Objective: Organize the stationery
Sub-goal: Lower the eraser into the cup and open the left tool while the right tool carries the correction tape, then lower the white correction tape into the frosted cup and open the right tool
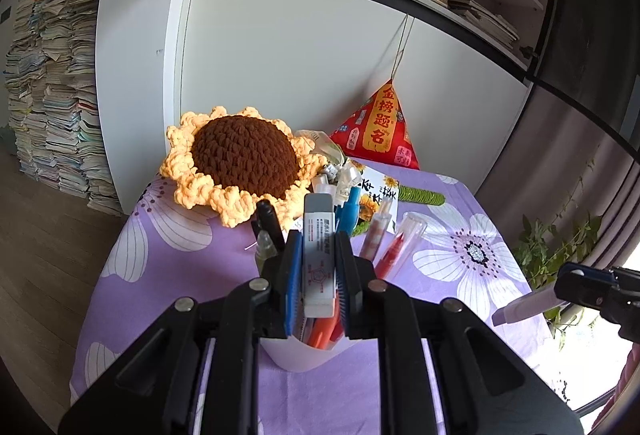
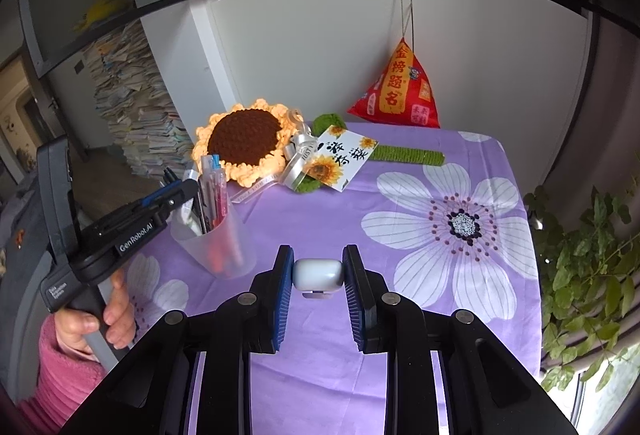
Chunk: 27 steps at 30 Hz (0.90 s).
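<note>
My left gripper [image 1: 318, 251] is shut on a white eraser in a printed sleeve [image 1: 318, 259], held upright over the translucent pen cup [image 1: 304, 353]. The cup holds several pens [image 1: 384, 235] and also shows in the right wrist view [image 2: 218, 235], with the left gripper [image 2: 182, 195] at its rim. My right gripper [image 2: 318, 271] is shut on a small white correction tape [image 2: 318, 273], held above the purple flowered tablecloth [image 2: 400, 195]. In the left wrist view the right gripper [image 1: 576, 285] is at the far right with the white item [image 1: 524, 305] sticking out.
A crocheted sunflower [image 2: 244, 143] with a green stem [image 2: 408, 155] and a sunflower card [image 2: 340, 159] lies at the back of the table. A red pyramid pouch [image 2: 400, 91] hangs by the white cabinet. A potted plant [image 2: 584, 275] stands right; stacked books [image 2: 132, 107] stand left.
</note>
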Motion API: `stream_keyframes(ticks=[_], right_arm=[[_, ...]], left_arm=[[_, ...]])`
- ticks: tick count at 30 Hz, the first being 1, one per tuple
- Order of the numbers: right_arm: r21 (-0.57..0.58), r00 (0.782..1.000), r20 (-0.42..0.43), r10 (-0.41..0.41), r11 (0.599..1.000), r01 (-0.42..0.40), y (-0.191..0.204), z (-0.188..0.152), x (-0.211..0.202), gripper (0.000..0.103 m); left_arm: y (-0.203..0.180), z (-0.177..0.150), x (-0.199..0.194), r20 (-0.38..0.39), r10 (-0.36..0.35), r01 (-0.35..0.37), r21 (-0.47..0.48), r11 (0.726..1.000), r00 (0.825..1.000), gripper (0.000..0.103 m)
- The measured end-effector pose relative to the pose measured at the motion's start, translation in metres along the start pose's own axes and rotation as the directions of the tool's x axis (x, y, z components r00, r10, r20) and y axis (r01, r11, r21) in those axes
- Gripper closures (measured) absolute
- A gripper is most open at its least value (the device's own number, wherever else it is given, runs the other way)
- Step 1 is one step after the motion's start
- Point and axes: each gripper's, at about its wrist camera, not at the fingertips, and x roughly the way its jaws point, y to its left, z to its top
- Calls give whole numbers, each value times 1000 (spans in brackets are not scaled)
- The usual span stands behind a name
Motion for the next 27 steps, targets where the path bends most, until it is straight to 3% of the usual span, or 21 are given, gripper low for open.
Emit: stream_keyframes(ticks=[12, 20, 22, 24, 27], right_arm=[[-13, 1000, -4, 8, 1000, -8, 7, 1, 2, 77], [-27, 1000, 0, 22, 999, -22, 19, 6, 3, 77], [-35, 1000, 5, 28, 999, -27, 23, 9, 2, 77], [-49, 999, 12, 35, 998, -34, 31, 13, 2, 77], [-73, 998, 22, 53, 996, -51, 44, 20, 2, 77]], left_arm=[[2, -3, -8, 16, 6, -7, 13, 1000, 1000, 86], [10, -7, -28, 26, -30, 30, -15, 999, 999, 83], [10, -8, -39, 45, -24, 24, -11, 1000, 999, 79], [9, -10, -49, 72, -8, 8, 3, 1000, 997, 64], [10, -12, -65, 111, 15, -19, 33, 999, 994, 62]])
